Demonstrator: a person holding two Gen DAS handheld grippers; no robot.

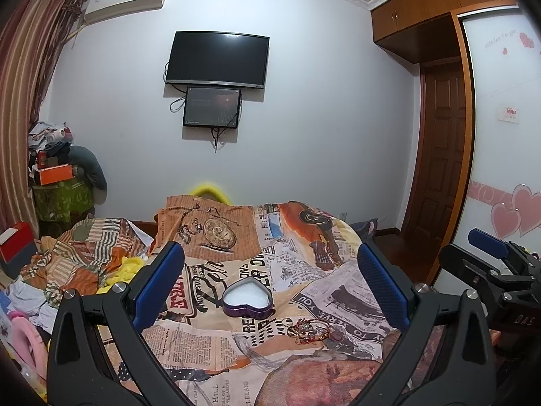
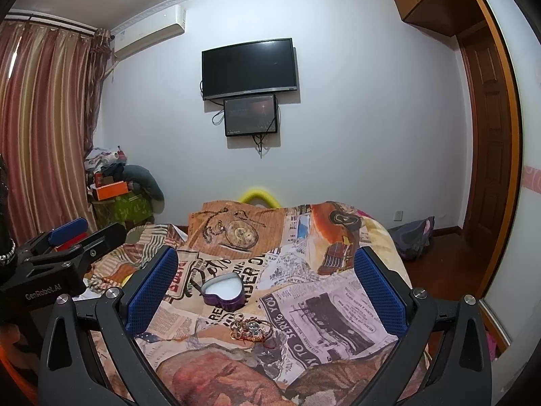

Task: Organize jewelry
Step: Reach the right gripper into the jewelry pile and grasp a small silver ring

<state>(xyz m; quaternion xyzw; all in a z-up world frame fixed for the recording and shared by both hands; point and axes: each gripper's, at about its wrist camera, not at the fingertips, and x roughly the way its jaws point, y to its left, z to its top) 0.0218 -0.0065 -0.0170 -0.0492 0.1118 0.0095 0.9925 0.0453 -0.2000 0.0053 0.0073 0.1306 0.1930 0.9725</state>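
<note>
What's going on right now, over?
Both jaws open, empty. Jewelry pile on bedspread, beside open heart box. Nothing in the way.

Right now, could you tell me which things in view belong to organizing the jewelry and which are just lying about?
Belongs to the job:
- heart-shaped purple tin, open, white lining
- tangle of bracelets and rings on the bedspread, just in front of the tin
- left gripper and right gripper, both open

Just lying about:
- wall-mounted TV
- orange box
- striped curtain
- air conditioner

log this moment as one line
left gripper open | right gripper open | tin open, empty | jewelry on bedspread
</note>
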